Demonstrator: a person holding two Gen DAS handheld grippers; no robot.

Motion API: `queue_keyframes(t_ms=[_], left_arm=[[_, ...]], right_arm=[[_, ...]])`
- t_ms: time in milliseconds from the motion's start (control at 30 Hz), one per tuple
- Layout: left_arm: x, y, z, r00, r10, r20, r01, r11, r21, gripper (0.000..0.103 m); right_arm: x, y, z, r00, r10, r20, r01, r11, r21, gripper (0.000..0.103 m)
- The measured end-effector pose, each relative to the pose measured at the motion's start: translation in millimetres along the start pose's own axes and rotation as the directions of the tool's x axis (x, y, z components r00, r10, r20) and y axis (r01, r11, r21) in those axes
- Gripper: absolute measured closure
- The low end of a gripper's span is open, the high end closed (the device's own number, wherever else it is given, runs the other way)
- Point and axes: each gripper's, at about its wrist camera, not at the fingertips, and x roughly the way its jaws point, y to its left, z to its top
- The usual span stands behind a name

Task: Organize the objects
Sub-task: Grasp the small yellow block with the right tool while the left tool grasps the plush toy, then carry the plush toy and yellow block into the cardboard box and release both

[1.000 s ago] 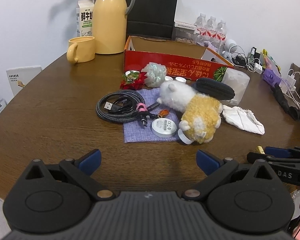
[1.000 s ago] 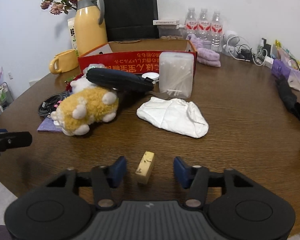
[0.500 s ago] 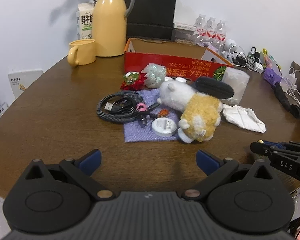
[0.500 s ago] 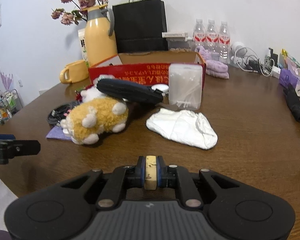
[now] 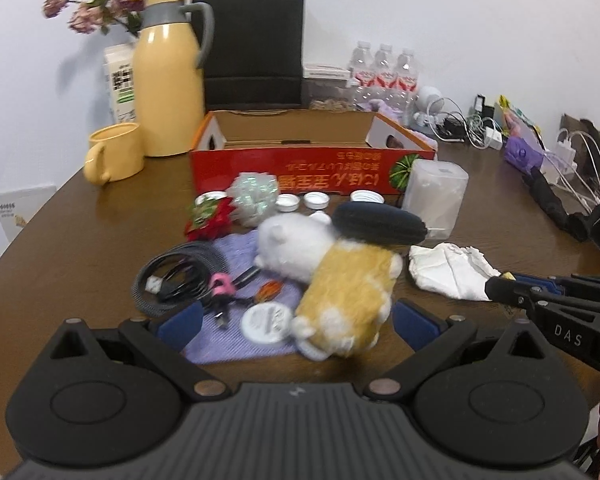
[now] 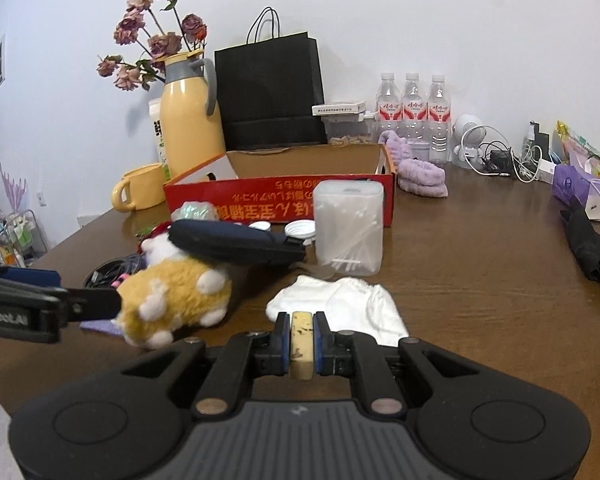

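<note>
Lifted off the tabletop (image 6: 480, 280) since a second ago, yellow block (image 6: 302, 344) pinched upright in right gripper (image 6: 302, 346) jaws, above white cloth (image 6: 340, 308), left gripper (image 5: 296, 322) jaws spread over plush toy (image 5: 348, 292)

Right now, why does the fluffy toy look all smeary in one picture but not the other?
Left wrist view: the white and tan plush toy and the coiled grey cable are smeared by motion blur. Right wrist view: the toy looks sharp, as does the small yellow block pinched in the right tongs.
</note>
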Motion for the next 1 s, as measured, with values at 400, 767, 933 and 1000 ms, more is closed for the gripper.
queue_keyframes(t_ms=[400,767,933,1000], left_arm=[[60,-29,7,0.998,0.029,-0.046,-0.026,0.997,0.078,0.0],[63,-27,1,0.998,-0.057,-0.039,0.06,0.995,0.08,0.049],[54,-21,-2,0.999,-0.044,-0.015,0.045,0.997,0.067,0.05],[47,-17,-2,0.999,-0.038,0.002,0.038,0.998,0.059,0.05]], right_arm=[[30,-18,9,0.999,0.036,0.001,-0.036,0.999,0.015,0.092],[34,-16,8,0.999,0.045,-0.001,-0.045,0.999,0.014,0.092],[26,-9,8,0.999,0.043,0.008,-0.043,0.999,0.001,0.093],[23,-6,9,0.999,0.042,0.012,-0.042,0.999,-0.004,0.092]])
